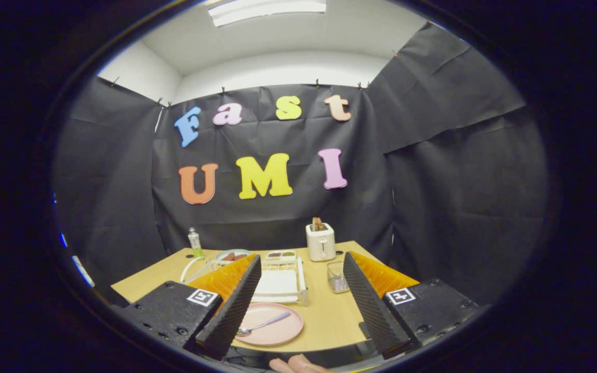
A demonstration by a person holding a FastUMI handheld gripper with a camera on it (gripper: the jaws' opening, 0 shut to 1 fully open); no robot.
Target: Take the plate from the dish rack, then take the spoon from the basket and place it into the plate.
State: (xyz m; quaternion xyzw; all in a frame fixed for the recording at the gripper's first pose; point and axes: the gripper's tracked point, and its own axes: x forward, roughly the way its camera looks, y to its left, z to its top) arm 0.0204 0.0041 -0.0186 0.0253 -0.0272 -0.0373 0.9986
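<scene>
- Gripper view: nearest in, the gripper [298,305] with its 2 fingers spread wide, released, nothing between the pads.
- Just ahead, between the fingers, the pink plate [278,327] lies flat on the table [329,316], the spoon [262,325] resting in it.
- Beyond the plate, the white dish rack [278,284]; the clear basket [337,276] stands beside it.
- Judgement: placing looks done; the next move calls only for a clean retreat, clear of the plate.

Bright ceiling light, sharp, fisheye-curved edges
</scene>
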